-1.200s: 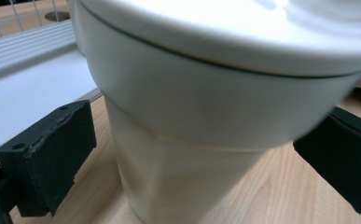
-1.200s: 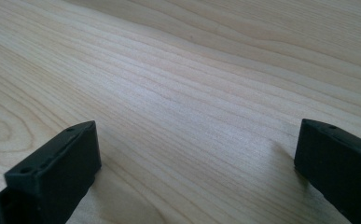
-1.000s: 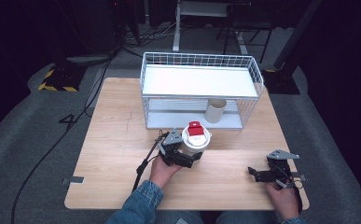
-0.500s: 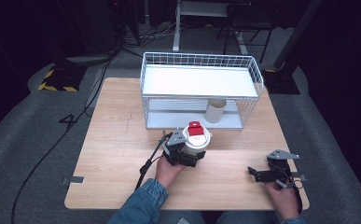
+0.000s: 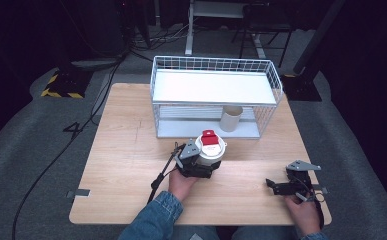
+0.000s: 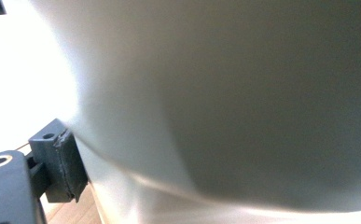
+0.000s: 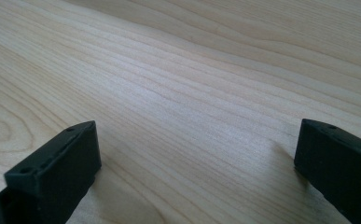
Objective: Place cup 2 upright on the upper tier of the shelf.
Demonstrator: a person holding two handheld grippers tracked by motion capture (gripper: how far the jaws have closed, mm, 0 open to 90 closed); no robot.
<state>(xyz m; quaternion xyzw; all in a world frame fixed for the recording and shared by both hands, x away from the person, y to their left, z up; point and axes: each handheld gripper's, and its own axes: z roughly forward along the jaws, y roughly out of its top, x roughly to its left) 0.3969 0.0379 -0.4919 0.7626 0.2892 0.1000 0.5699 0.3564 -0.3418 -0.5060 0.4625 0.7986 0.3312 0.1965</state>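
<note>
My right gripper rests at the near right of the table, jaws apart with bare wood grain between them in the right gripper view; it holds nothing and I judge it idle for this step. My left gripper, at mid-table, is clamped on the white container with the red flip cap: in the left gripper view one pad presses its pale wall, which crowds the lens; the far jaw is out of frame. The container sits upright, just in front of the wire basket rack; whether its base touches the wood I cannot tell. Beyond it, a cream cup stands on the rack's lower level under the white shelf. Judgement: grasp done, transport under way; placement into or onto the rack and release remain.
</note>
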